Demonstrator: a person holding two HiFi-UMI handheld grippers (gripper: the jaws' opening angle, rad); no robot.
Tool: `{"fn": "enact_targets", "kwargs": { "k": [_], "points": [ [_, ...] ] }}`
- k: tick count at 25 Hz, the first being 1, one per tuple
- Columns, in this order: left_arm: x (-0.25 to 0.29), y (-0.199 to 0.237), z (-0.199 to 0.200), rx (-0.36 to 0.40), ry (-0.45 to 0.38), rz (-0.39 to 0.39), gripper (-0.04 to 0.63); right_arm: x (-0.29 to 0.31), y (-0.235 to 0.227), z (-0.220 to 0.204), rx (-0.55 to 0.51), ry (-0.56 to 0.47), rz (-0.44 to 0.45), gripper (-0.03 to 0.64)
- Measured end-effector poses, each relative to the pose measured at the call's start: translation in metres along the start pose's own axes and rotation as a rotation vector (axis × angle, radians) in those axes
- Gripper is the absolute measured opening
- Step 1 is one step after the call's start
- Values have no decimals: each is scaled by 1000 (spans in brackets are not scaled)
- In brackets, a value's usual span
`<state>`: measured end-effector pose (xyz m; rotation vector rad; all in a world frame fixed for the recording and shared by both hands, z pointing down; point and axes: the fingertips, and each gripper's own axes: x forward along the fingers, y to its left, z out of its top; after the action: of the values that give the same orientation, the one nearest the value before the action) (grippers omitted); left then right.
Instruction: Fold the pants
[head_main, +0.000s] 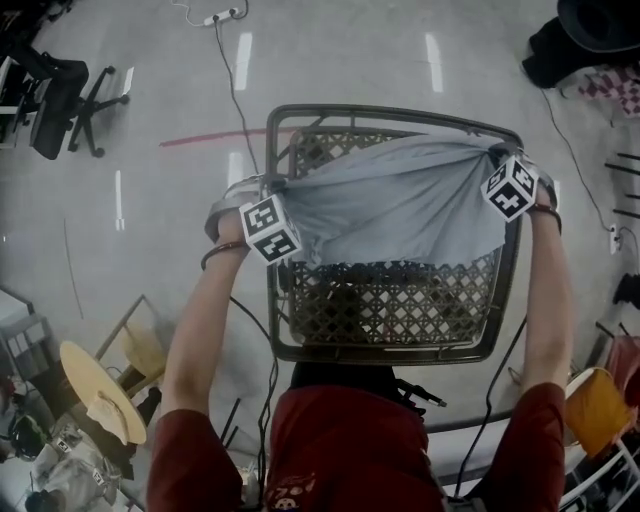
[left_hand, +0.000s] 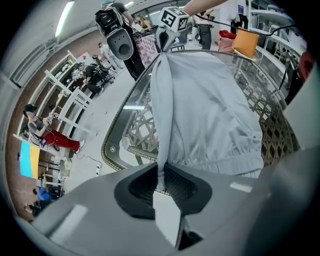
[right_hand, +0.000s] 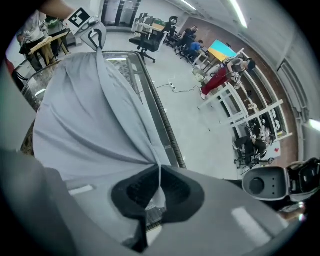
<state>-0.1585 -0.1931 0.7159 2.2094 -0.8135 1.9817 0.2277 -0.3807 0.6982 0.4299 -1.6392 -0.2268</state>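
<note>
You held the pants (head_main: 400, 205) taut above the table (head_main: 380, 352), left gripper (head_main: 270, 190) and right gripper (head_main: 500, 155) each clamped on an edge, spreading them flat.

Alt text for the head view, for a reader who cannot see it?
A person in a red top holds grey pants stretched between the left gripper and the right gripper, each shut on the cloth, above a lattice-topped table.
</note>
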Motion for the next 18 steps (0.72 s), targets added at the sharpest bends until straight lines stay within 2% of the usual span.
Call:
{"fn": "enact_targets", "kwargs": {
  "k": [8, 15, 18],
  "points": [
    [12, 15, 1, -29, -28, 47, 91, 45, -7, 0, 14, 49, -83, 26],
    [14, 22, 0, -36, -28, 80, 126, 52, -12, 2, 48, 64, -150, 35],
    [12, 23, 0, -41, -28, 87, 142, 48, -17, 1, 63, 70, -177, 90]
  ]
}}
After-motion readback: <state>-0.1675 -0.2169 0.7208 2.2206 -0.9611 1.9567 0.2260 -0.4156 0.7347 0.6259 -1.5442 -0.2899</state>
